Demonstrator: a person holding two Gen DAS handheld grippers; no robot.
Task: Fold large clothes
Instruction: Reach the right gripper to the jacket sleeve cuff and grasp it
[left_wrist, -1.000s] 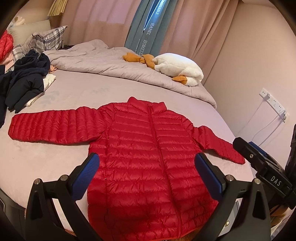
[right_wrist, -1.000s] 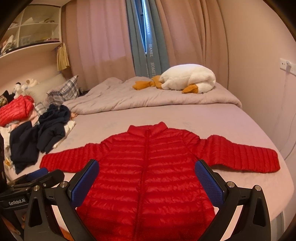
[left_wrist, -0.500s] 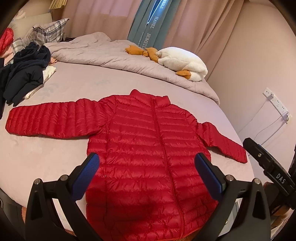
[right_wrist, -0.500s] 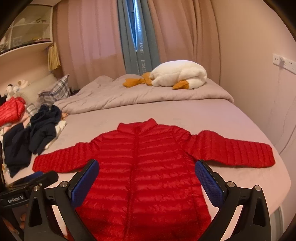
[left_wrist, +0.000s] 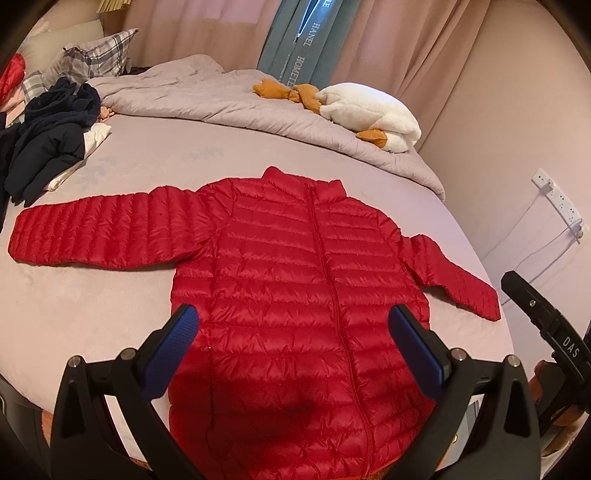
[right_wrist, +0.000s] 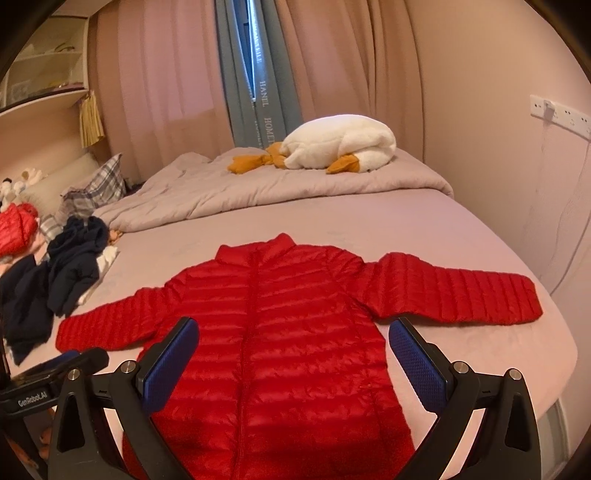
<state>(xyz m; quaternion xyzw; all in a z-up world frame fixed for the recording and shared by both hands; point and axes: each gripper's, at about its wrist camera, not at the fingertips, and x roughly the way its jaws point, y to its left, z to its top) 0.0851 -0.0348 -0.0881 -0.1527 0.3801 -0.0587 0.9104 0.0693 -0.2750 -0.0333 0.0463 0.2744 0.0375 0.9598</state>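
A red quilted puffer jacket (left_wrist: 306, 280) lies flat, front up and zipped, on the bed, collar away from me and both sleeves spread out; it also shows in the right wrist view (right_wrist: 291, 328). My left gripper (left_wrist: 293, 354) is open and empty, held above the jacket's lower body. My right gripper (right_wrist: 293, 356) is open and empty, also above the lower body. The right gripper's body shows at the right edge of the left wrist view (left_wrist: 546, 325). The left gripper's body shows at the lower left of the right wrist view (right_wrist: 51, 380).
A pile of dark clothes (left_wrist: 48, 133) lies at the bed's left side. A rumpled grey duvet (left_wrist: 229, 96) and a white plush goose (left_wrist: 369, 110) lie at the far end. A wall with a socket strip (left_wrist: 557, 199) is close on the right.
Both grippers have moved a little forward and up over the jacket, so it sits lower and larger in view. The jacket has not moved. Both stay open.
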